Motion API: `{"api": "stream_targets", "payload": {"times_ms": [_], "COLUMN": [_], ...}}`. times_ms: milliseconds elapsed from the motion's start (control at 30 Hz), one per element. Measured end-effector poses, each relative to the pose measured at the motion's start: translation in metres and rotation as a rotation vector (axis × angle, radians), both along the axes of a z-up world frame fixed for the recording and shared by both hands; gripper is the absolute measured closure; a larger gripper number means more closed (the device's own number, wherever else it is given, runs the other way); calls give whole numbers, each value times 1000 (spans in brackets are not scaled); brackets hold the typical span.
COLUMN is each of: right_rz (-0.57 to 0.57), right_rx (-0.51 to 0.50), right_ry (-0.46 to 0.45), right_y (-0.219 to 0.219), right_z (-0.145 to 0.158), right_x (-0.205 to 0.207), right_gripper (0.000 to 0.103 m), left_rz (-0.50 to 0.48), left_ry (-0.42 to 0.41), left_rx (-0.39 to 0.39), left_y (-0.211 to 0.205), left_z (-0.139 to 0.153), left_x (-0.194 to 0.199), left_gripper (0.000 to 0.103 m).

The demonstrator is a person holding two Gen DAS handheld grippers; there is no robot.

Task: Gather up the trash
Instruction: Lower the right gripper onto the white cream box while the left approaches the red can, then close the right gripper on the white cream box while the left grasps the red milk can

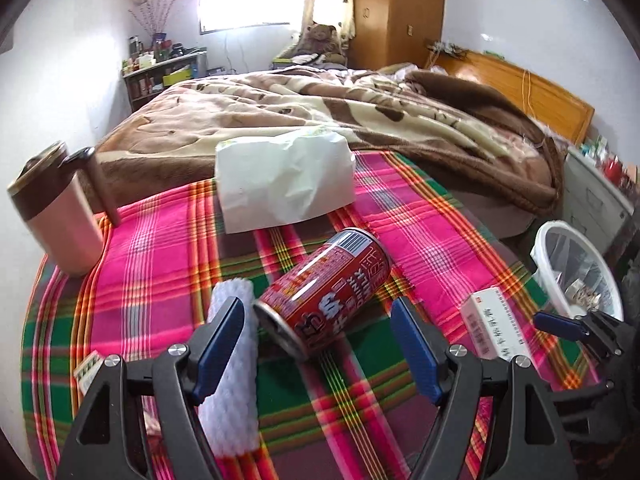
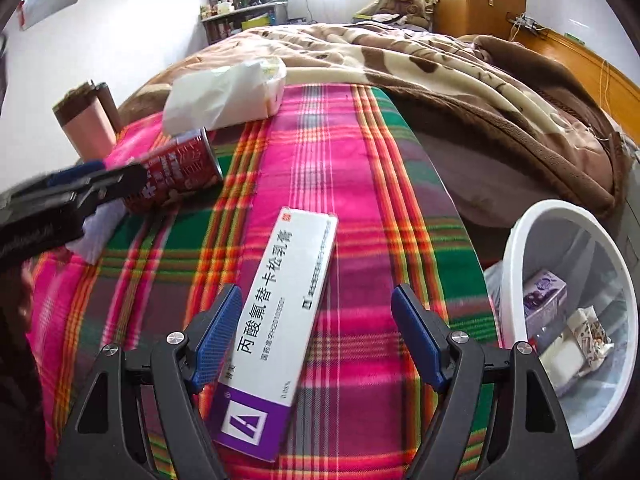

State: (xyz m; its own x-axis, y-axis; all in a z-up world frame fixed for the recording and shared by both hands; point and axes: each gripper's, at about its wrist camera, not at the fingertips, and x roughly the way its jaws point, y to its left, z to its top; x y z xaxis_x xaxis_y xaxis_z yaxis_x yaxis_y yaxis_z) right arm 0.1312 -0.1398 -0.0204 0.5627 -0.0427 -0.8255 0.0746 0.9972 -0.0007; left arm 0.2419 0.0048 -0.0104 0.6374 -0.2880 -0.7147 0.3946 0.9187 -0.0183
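A lived-in home bedroom: a bed (image 1: 328, 120) under a rumpled brown blanket, a wooden wardrobe (image 1: 396, 12), a teddy bear (image 1: 322, 38) by the curtained window, and cluttered shelves (image 1: 160, 72).

On the plaid blanket (image 1: 160, 272) lie 1 red can (image 1: 324, 292) on its side, a medicine box (image 2: 280, 320), a tissue pack (image 1: 284, 184), a white roll (image 1: 234, 380) and an upright mug (image 1: 56, 216).

On the plaid cloth (image 1: 152, 276) before my left gripper (image 1: 318, 344), a can (image 1: 324, 292) lies on its side, a tissue pack (image 1: 284, 184) behind it, a mug (image 1: 56, 208) at left; the medicine box (image 2: 280, 320) lies between my right gripper's (image 2: 316, 332) fingers, the bin (image 2: 576, 312) at right.
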Motion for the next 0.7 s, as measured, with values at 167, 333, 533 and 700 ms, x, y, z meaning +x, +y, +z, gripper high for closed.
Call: {"api": "stream_targets", "payload": {"times_ms": [167,333,533,700], "right_rz": [-31,-16,-22,-29], "right_rx": [-25,-26,-11,-11], "right_ry": [24,24,19,18], "right_y": [-13,-15,-23,-26], "right_z": [-6,-6,-5,-5], "right_x": [3,1,0,1], "right_gripper": [25,25,25,25], "left_rz": [-25,-69,-97,-98], "left_ry": [5,34,87,73], "left_rx": [47,146,102,104], "left_y": [-12,-31,-39,-43], "left_z": [-4,-17,-22,-20], "left_x": [10,25,28,33], "left_gripper": [25,25,25,25]}}
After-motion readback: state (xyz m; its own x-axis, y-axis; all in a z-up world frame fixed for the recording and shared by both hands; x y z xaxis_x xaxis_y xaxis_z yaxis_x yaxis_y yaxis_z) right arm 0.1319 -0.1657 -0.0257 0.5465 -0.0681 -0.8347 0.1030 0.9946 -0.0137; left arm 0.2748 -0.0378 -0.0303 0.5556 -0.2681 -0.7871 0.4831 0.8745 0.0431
